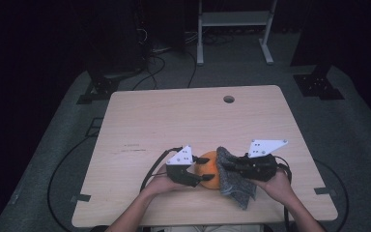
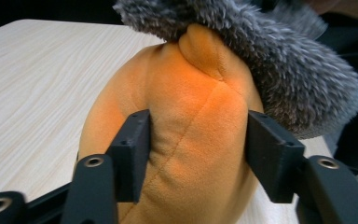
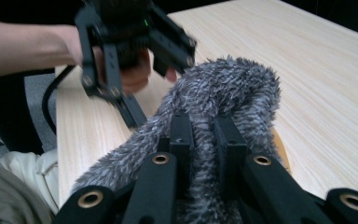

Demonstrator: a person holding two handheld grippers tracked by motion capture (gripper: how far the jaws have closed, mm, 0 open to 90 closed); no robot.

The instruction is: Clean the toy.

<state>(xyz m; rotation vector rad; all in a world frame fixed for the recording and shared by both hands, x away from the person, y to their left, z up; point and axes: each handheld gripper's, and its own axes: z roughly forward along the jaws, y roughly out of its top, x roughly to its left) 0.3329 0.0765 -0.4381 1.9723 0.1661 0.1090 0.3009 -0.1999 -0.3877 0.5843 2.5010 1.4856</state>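
Two grippers work at the lower middle of the high view, near the front edge of the surface (image 1: pixel 140 121); left gripper (image 1: pixel 199 178) straddles the orange plush (image 1: pixel 209 169), its pads against both flanks, likely to steady it; in the left gripper view the plush (image 2: pixel 186 135) sits between the jaws with fur draped over its top; right gripper (image 1: pixel 225 166) is clamped tight on the grey fur cloth (image 1: pixel 236 186), seemingly to pull it across the plush, which lies just left of it.
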